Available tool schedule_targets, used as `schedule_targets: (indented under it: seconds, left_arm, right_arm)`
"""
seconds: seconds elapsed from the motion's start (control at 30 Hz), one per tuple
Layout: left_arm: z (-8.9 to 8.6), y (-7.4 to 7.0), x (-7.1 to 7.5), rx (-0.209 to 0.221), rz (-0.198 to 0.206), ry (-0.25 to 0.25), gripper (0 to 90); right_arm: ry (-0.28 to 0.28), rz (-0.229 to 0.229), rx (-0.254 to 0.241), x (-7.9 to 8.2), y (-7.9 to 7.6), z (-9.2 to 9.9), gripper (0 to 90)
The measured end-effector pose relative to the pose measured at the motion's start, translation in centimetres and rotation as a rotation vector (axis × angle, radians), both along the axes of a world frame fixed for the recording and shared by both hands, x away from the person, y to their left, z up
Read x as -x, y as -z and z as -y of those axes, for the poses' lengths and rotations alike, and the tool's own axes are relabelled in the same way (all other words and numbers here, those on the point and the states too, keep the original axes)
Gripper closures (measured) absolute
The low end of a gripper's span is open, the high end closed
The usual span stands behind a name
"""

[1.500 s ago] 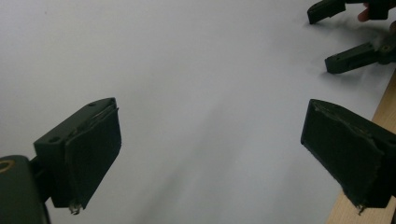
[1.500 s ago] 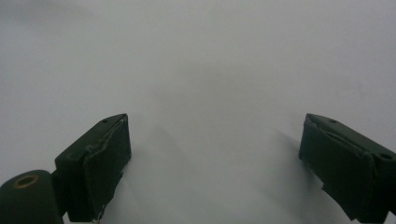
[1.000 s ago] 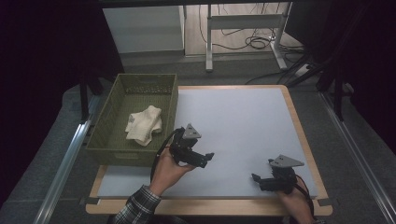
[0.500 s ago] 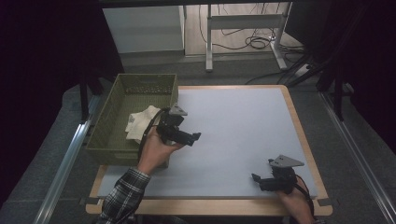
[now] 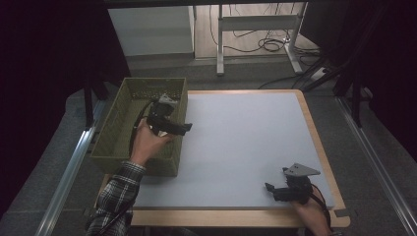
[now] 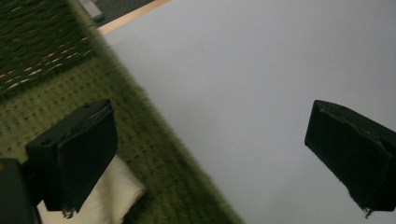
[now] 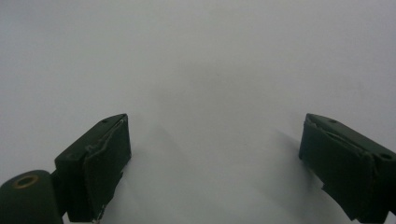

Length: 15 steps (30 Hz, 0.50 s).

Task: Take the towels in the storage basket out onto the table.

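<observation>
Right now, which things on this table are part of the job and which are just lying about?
Part of the job:
- cream cloth bundle, lying in the basket
- olive-green woven basket
- left gripper, open above the basket's near edge

Just there:
- right gripper, open and idle, low over the pale grey table mat
- cables on the floor

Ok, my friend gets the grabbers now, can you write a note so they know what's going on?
Left gripper: open, holding nothing, held over the near right edge of the green basket, jaws pointing toward the mat.
Right gripper: open, empty, resting low on the white mat at its near right corner.
Cream cloth: lying inside the basket, just under the left gripper's jaw, not gripped.
Done: nothing is gripped or lifted.
Left: probably lower the left gripper into the basket, close on the cloth and bring it out onto the mat. Watch the basket wall, the jaws sit right above it.
</observation>
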<state>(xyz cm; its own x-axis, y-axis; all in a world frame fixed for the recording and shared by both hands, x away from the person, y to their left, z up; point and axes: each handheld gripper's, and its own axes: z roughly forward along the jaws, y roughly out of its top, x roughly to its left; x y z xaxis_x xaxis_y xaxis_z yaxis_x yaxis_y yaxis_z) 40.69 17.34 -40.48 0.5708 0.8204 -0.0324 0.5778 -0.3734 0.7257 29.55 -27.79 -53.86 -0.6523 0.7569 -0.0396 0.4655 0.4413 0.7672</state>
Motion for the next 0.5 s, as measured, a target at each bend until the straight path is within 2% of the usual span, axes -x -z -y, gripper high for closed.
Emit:
schedule_targets:
  seconds: [0.1,0.2,0.23,0.27,0.3,0.4,0.5]
  left_arm:
    - [-1.9,0.4,-0.9,0.002,-0.004,-0.044,3.0]
    - [-2.8,0.7,-1.4,0.002,-0.012,-0.062,2.7]
    - [-3.5,0.9,-1.8,-0.009,-0.017,-0.077,2.7]
    - [-3.5,0.9,-1.8,-0.009,-0.017,-0.077,2.4]
    - [-4.3,1.3,-2.4,-0.029,-0.030,-0.095,2.1]
    - [-5.1,1.7,-2.9,-0.040,-0.041,-0.104,2.0]
    - [-6.2,2.8,-3.8,-0.047,-0.092,-0.122,2.3]
  right_arm:
    - [0.000,-0.001,-0.001,0.0,0.0,0.0,9.2]
    - [0.000,0.000,0.001,0.0,0.0,0.0,9.2]
    - [0.000,0.000,0.001,0.0,0.0,0.0,9.2]
    - [0.000,-0.001,-0.001,0.0,0.0,0.0,9.2]
    - [0.000,0.000,0.000,0.0,0.0,0.0,9.2]
    - [0.000,0.000,0.001,0.0,0.0,0.0,9.2]
    - [0.001,-0.001,-0.001,0.0,0.0,0.0,9.2]
